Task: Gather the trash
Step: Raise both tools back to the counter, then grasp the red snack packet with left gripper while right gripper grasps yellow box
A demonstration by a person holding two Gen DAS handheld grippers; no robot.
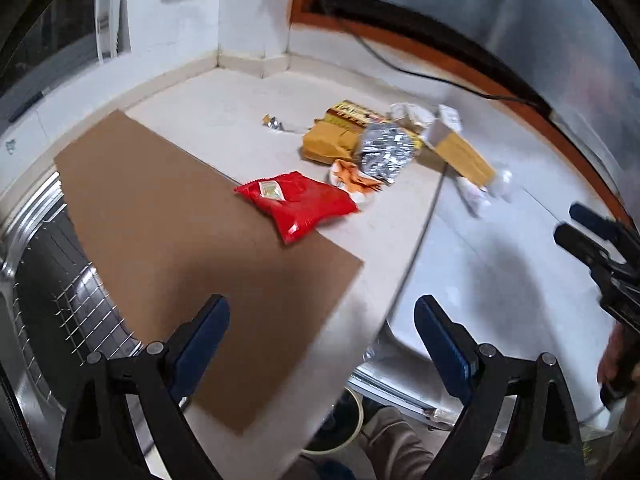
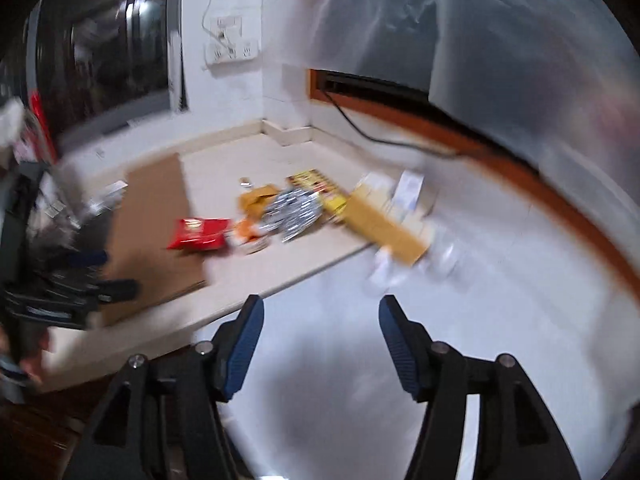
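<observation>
A pile of trash lies on the pale counter (image 1: pixel 224 120): a red snack packet (image 1: pixel 298 204) partly on a brown cardboard sheet (image 1: pixel 168 216), a silver foil wrapper (image 1: pixel 386 152), an orange wrapper (image 1: pixel 352 176), a yellow bag (image 1: pixel 330 142), a long yellow box (image 1: pixel 464 156) and white crumpled paper (image 1: pixel 412 114). My left gripper (image 1: pixel 322 320) is open and empty, above the cardboard's near end. My right gripper (image 2: pixel 320 316) is open and empty, over a white surface (image 2: pixel 480 300) short of the pile; it also shows in the left wrist view (image 1: pixel 580 228). The red packet (image 2: pixel 200 234) and foil (image 2: pixel 294 210) show in the right wrist view.
A steel sink with a wire rack (image 1: pixel 56 280) lies left of the cardboard. A small foil scrap (image 1: pixel 274 122) lies behind the pile. A black cable (image 1: pixel 420 72) runs along the wooden window frame (image 1: pixel 500 80). Wall sockets (image 2: pixel 232 46) sit in the corner.
</observation>
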